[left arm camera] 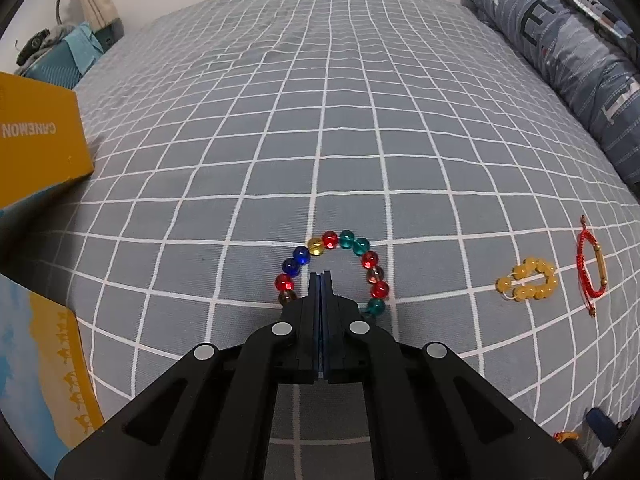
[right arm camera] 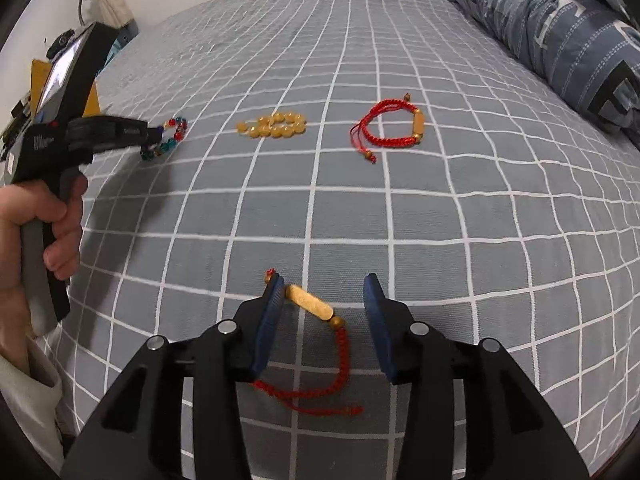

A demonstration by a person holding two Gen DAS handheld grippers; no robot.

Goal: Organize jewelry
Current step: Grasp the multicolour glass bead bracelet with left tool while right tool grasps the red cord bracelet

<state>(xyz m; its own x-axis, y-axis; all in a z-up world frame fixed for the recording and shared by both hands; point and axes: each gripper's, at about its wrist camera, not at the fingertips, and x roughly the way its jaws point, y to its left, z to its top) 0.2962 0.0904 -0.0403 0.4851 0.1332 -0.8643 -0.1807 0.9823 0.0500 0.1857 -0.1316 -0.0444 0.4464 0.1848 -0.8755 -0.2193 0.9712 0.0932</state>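
The left gripper [left arm camera: 321,276], fully closed, sits inside the multicoloured bead bracelet [left arm camera: 332,268] on the bed [left arm camera: 280,140], possibly pinching its hidden near cord. The right gripper [right arm camera: 326,312] stands half open around a second red cord bracelet [right arm camera: 320,332], untouched; close squarely on its amber tube.

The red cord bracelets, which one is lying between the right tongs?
The red cord bracelet nearest the camera, between the open right tongs; the other red cord bracelet lies far ahead beside the yellow beads.

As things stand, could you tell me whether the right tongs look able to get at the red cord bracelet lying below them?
Probably yes. The right tongs stand open, with the red cord bracelet lying loose on the bedsheet between their pads, and nothing covers it.
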